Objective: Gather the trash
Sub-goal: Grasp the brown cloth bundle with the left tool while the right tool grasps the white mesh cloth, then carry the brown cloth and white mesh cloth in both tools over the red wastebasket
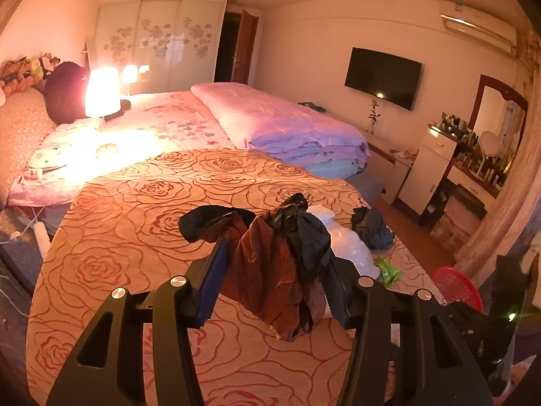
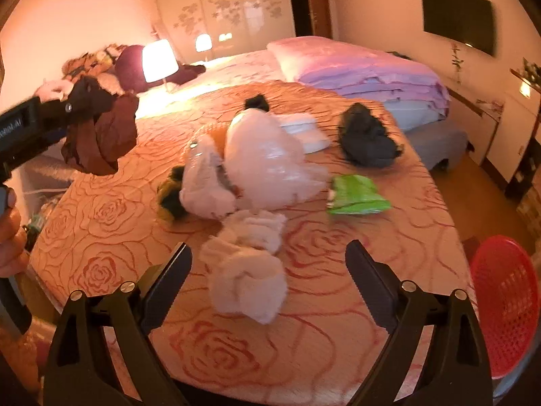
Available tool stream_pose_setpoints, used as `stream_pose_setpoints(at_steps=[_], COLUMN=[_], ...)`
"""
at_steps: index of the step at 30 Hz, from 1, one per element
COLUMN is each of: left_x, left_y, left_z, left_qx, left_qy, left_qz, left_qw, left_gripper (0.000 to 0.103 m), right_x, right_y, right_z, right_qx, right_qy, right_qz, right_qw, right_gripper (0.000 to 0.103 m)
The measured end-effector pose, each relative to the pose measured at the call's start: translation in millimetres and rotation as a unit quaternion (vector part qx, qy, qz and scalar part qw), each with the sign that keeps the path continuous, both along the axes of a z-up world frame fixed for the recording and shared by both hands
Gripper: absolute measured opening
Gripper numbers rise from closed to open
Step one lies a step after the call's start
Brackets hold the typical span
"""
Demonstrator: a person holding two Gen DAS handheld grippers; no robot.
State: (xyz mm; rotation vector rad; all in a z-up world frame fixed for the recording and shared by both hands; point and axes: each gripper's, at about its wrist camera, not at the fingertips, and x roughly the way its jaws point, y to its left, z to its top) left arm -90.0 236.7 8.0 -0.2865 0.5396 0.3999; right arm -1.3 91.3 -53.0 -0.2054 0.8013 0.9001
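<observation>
My left gripper [image 1: 270, 270] is shut on a crumpled brown and black wrapper [image 1: 280, 270], held above the rose-patterned bed cover [image 1: 135, 237]; it also shows in the right wrist view [image 2: 101, 132] at the left. My right gripper [image 2: 268, 270] is open, its jaws either side of a crumpled white tissue [image 2: 247, 270]. Beyond it lie clear plastic bags [image 2: 257, 165], a green packet [image 2: 356, 194], a dark crumpled bag [image 2: 365, 138] and a yellow-black piece [image 2: 170, 196].
A red mesh basket [image 2: 507, 304] stands at the right beside the bed. A white box [image 2: 304, 128] lies behind the bags. A lit lamp [image 1: 101, 91], folded pink quilts [image 1: 287, 125] and a dresser [image 1: 439, 162] lie farther back.
</observation>
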Motion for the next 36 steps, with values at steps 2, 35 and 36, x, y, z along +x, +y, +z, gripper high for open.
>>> stream_pose_setpoints(at_steps=[2,35,36], left_x=[-1.4,13.3,15.7], left_y=[2.0,-43.6,-46.8], left_z=[-1.3,-4.0,-4.0], left_qx=[-0.001,0.018,0.019], left_qy=[0.0,0.004,0.005], left_qz=[0.002,-0.055,-0.06], left_qw=[1.0,0.9983,0.998], left_gripper=[0.05,0.05,0.05], right_x=[0.6,21.4,24.2], right_y=[7.2,-109.3,-115.8], right_z=[-4.4,47.5,50.2], right_qx=[-0.008,0.043,0.044], right_qy=[0.003,-0.04,-0.043], right_qz=[0.01,-0.144,-0.153], right_qw=[1.0,0.988,0.986], right_gripper=[0.078,0.036,0.036])
